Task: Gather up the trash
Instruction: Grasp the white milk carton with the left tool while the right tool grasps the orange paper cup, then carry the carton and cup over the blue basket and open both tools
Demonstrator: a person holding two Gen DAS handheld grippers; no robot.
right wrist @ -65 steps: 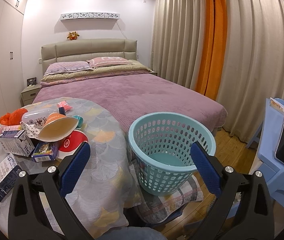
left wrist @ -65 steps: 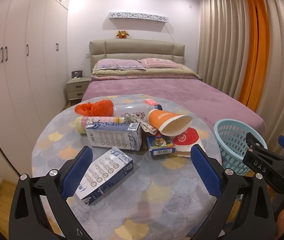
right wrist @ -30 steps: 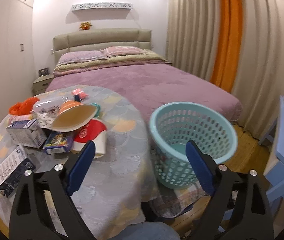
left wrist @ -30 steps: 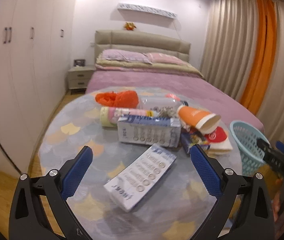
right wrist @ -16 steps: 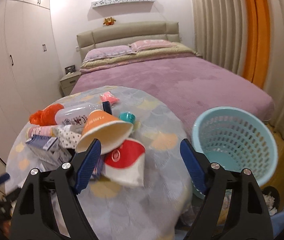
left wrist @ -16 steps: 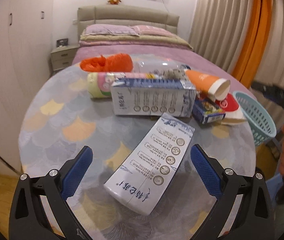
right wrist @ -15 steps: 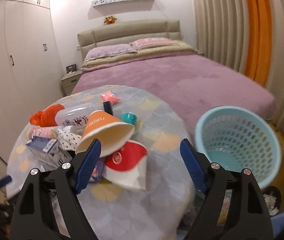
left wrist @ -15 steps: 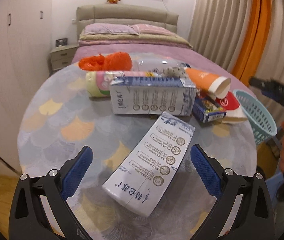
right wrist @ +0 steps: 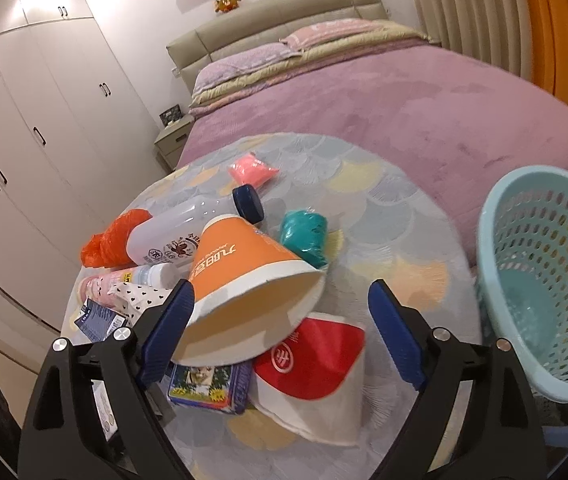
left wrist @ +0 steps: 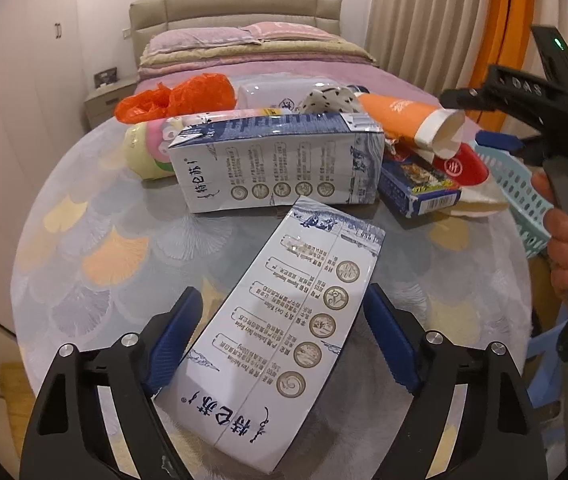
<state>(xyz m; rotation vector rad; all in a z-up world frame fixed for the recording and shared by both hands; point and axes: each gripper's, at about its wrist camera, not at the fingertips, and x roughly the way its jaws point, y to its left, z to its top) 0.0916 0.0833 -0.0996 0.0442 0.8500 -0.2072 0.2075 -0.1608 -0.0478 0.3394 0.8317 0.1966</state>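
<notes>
Since the earlier frames the left gripper [left wrist: 279, 336] has come down over the near milk carton [left wrist: 279, 344], which now lies flat between its blue pads; the jaws have just been closing, yet whether the pads press the carton cannot be told. The right gripper [right wrist: 279, 328] has swung from the basket to the trash pile, its jaws just opening and wide, the orange paper cup [right wrist: 243, 280] and red-and-white cup [right wrist: 316, 368] between them, ungripped. A second milk carton [left wrist: 279, 164] lies mid-table behind. The teal basket [right wrist: 544, 280] stands off the round table's [left wrist: 83, 248] right edge, beside the bed [right wrist: 384, 100].
</notes>
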